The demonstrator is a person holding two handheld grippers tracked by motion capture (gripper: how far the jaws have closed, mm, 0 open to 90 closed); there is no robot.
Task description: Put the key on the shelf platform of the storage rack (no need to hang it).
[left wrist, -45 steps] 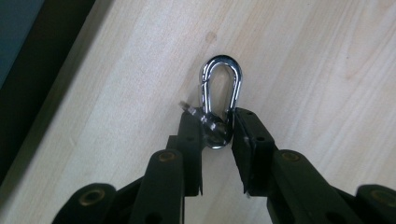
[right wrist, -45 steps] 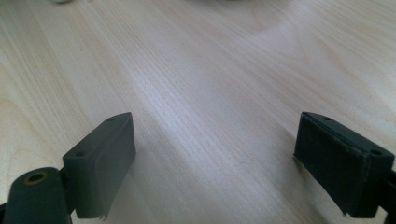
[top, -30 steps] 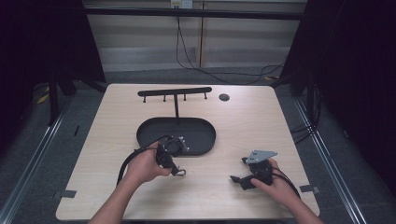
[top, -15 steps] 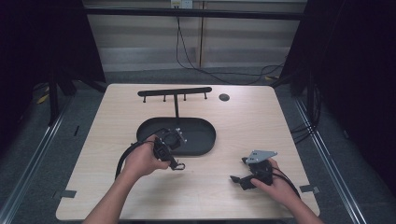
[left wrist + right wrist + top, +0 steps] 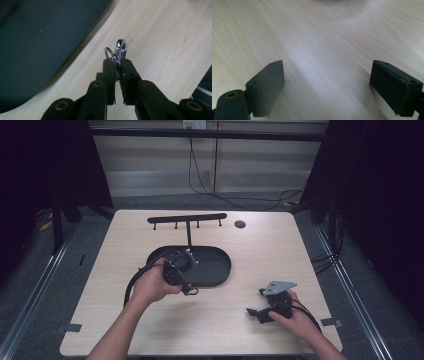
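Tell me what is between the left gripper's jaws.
The left gripper is shut on a chrome clip with a wire ring; both poke out past the tips. Whatever part sits between the pads is covered.

No readable text, labels or numbers from where I stand: nothing legible on table [image 5: 150, 320], tray [image 5: 215, 270] or clip [image 5: 121, 48].

The high view looks forward and down from above the person's side, taking in the whole wooden table [image 5: 215, 320] from some way off. The left gripper view looks closely along its jaws at the black oval tray [image 5: 37, 45] and the tabletop beside it, both shared with the high view. The right gripper view sits low over bare tabletop
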